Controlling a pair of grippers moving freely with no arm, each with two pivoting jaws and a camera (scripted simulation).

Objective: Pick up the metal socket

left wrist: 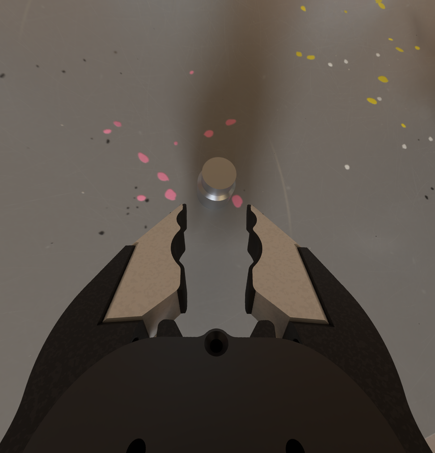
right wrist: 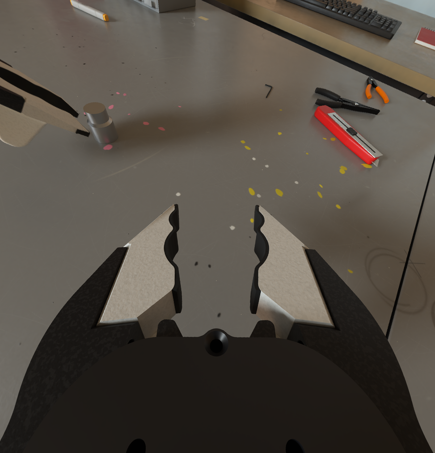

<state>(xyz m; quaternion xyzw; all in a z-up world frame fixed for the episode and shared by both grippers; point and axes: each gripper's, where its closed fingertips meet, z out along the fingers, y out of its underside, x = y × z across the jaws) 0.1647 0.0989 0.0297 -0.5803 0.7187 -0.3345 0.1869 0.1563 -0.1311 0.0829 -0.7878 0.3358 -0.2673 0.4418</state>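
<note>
While upright on the paint-flecked grey tabletop (left wrist: 64, 245), metal socket (left wrist: 217, 183) stands just ahead of left gripper (left wrist: 216, 208), jaws parted and empty, tips short of it, right gripper (right wrist: 216, 208) likewise spread, empty, well apart, red utility knife (right wrist: 346, 133), black pliers (right wrist: 344, 100) beyond.

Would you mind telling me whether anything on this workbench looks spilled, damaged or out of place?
The grey table is flecked with dried pink, yellow, white and black paint spots, plus fine scratches. The red utility knife lies with its blade tip exposed. The metal socket stands upright, undisturbed.
</note>
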